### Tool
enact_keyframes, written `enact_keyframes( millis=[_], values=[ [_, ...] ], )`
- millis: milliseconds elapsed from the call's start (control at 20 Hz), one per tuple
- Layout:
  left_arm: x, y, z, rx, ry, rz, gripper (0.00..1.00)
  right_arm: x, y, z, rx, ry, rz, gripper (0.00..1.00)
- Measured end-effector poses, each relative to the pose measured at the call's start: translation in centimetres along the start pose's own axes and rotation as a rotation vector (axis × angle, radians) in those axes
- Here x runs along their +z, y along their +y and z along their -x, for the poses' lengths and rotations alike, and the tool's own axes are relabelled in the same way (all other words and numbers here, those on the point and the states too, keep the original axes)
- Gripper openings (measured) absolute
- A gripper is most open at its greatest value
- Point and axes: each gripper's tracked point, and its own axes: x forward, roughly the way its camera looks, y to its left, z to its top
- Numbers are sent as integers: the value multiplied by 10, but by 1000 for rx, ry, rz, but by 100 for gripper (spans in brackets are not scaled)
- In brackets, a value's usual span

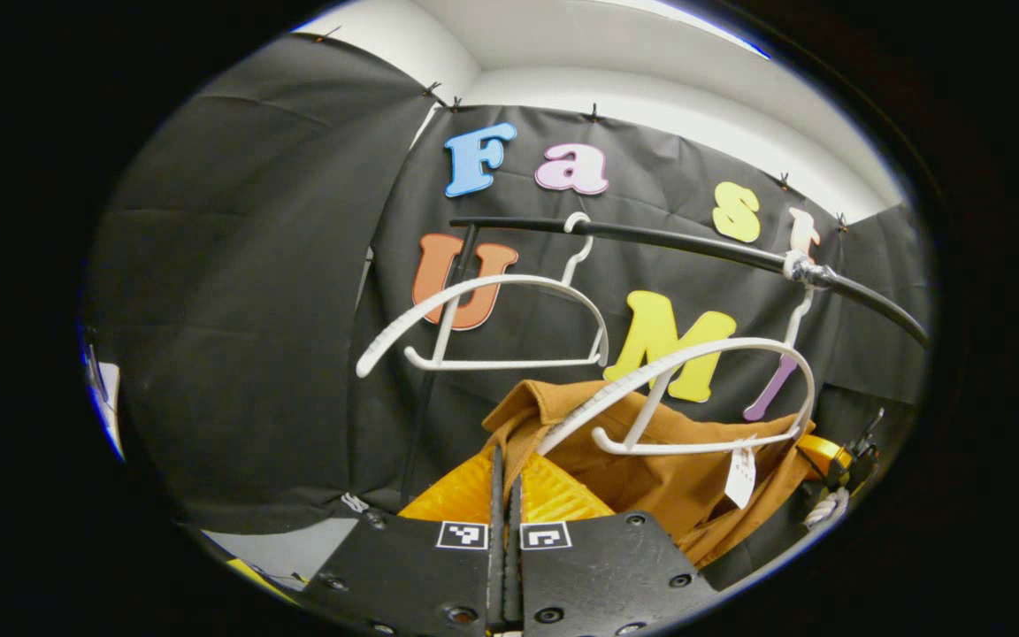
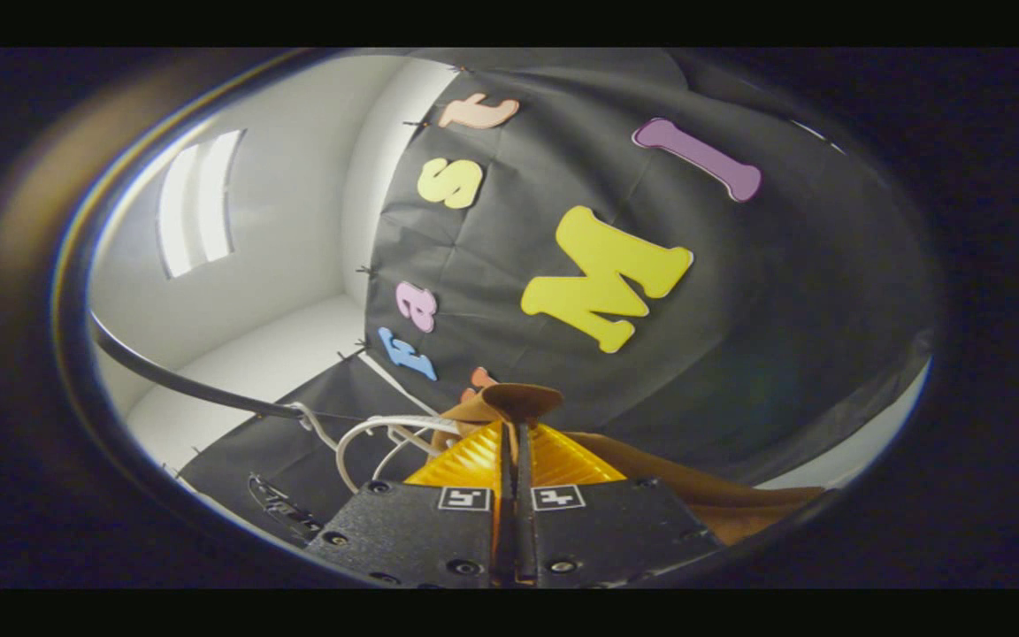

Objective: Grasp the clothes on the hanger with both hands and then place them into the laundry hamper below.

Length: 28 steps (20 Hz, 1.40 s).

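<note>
- Left gripper view: the left tongs (image 1: 504, 460) sit at the bottom with their two fingers pressed close together, and a fold of the brown garment (image 1: 651, 478) rises from right between their tips, so they appear to be pinching the cloth.
- The brown garment hangs bunched just beyond the tongs, below and partly behind a white hanger (image 1: 695, 398); a small white tag (image 1: 741, 475) dangles over the cloth near the hanger's lower bar.
- A second white hanger (image 1: 492, 323) hangs bare, up and to the left of the first; both hook over a dark rail (image 1: 695, 243) that curves across the booth's black cloth wall.
- At the garment's right edge another gripper (image 1: 841, 464) shows in part, close against the cloth.
- Right gripper view: the right tongs (image 2: 514, 438) have their fingers drawn together on an edge of the brown garment, which pokes up as a small flap just past the tips and trails off to the lower right.
- To the left of the tongs lie the looped white hangers (image 2: 377, 438) and the dark rail (image 2: 182, 376), with a white wall and a bright ceiling panel (image 2: 200, 199) behind.
</note>
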Motion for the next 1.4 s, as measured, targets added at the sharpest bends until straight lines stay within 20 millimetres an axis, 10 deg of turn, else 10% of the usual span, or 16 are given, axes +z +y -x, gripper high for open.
enact_keyframes(
  millis=[250, 700, 1050, 1150, 1250, 1400],
  values=[
    [-30, -11, -7, 12, 71, -39, 5, -5, -27, 8, -76, 8, -102, 4],
    [-112, -26, 29, -6, 223, -83, 0, -97, -48, 38, -115, 221, -8, 4],
    [-36, -57, 74, -75, 57, -123, 0, -217, -95, 91, -231, 554, 197, 1],
    [-15, -67, 71, -91, 34, -98, 5, -245, -81, 94, -171, 645, 295, 12],
    [-2, -69, 77, -90, 15, -95, 5, -267, -75, 101, -131, 702, 370, 52],
    [23, -75, 88, -90, -40, -82, 0, -266, -79, 101, -126, 708, 332, 61]
  ],
)
